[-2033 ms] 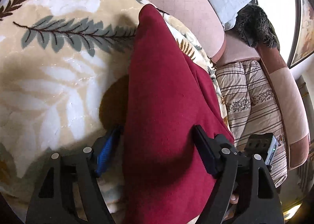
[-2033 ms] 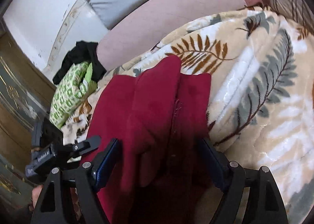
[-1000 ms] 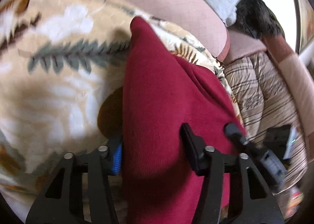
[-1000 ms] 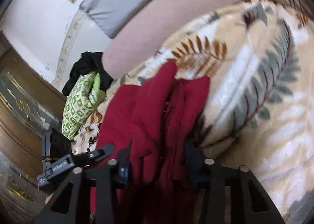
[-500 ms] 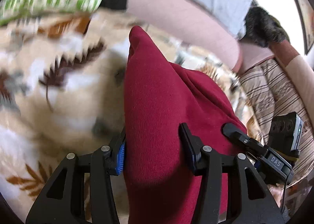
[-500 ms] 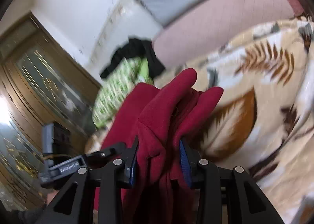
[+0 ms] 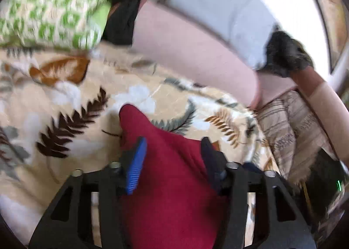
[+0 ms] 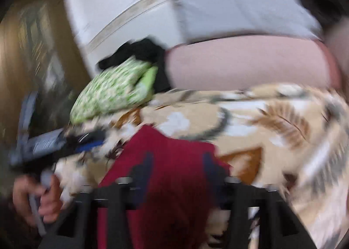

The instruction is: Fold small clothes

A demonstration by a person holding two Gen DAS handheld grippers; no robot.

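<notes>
A dark red garment [image 7: 172, 174] lies between the fingers of my left gripper [image 7: 172, 155], which is shut on it and holds it above the leaf-patterned blanket [image 7: 65, 105]. In the right wrist view the same red garment [image 8: 174, 161] is clamped in my right gripper [image 8: 176, 166]. That view is blurred by motion. The left gripper [image 8: 87, 139] and the hand holding it show at the left of the right wrist view.
A green-and-white patterned cloth [image 7: 50, 11] and a black garment [image 7: 122, 9] lie at the back of the bed. A pink headboard cushion [image 7: 196, 52] with a grey pillow [image 7: 218, 2] runs behind. A striped blanket [image 7: 290, 126] lies to the right.
Both grippers closed on the red garment and lifted it off the blanket, swinging toward the back of the bed. The green cloth and black garment have come into view.
</notes>
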